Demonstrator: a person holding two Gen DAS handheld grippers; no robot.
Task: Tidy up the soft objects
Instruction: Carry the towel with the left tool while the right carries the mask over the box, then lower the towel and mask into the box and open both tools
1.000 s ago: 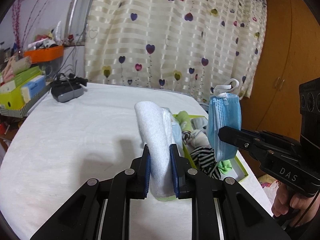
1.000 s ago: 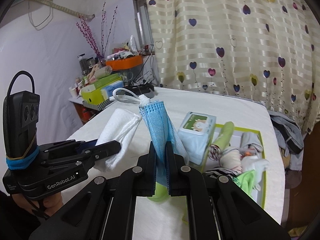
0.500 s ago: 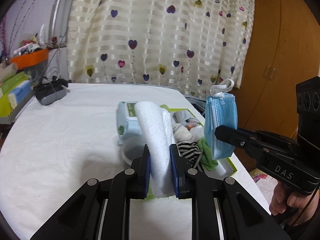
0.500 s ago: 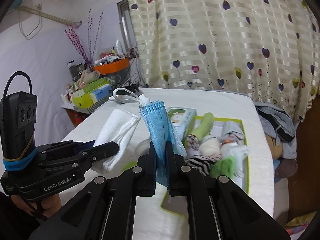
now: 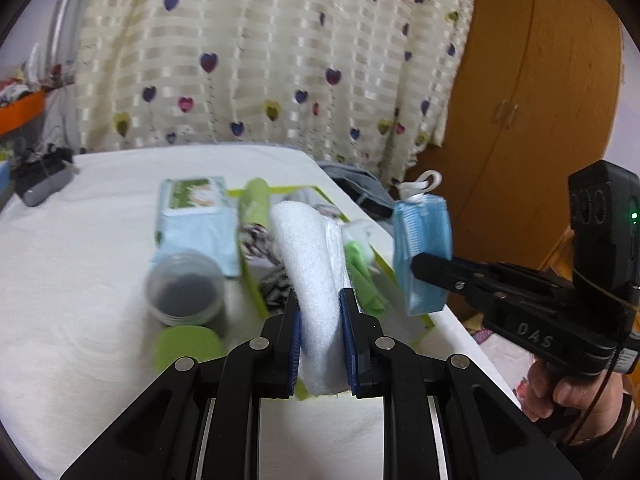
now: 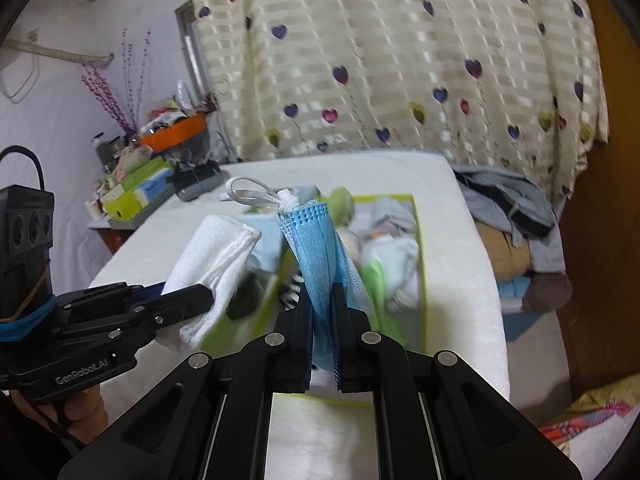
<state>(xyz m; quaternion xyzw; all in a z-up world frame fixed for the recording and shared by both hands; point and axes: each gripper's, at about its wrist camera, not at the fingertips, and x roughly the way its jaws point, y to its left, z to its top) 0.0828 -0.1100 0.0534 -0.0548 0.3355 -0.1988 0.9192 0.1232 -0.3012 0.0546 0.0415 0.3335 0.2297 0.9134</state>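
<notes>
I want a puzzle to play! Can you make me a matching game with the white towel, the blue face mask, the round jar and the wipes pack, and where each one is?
Things:
1. white towel
2. blue face mask
3. round jar
4. wipes pack

Places:
A. lying beside the green-edged tray
B. pinched in the right gripper
C. standing on the white table
D. pinched in the left gripper

Pairs: 1-D, 2-B, 3-C, 4-A

white towel (image 5: pixel 316 264), blue mask (image 6: pixel 320 256), heart-patterned cream curtain (image 5: pixel 260 52), green-rimmed tray (image 6: pixel 418 240)
</notes>
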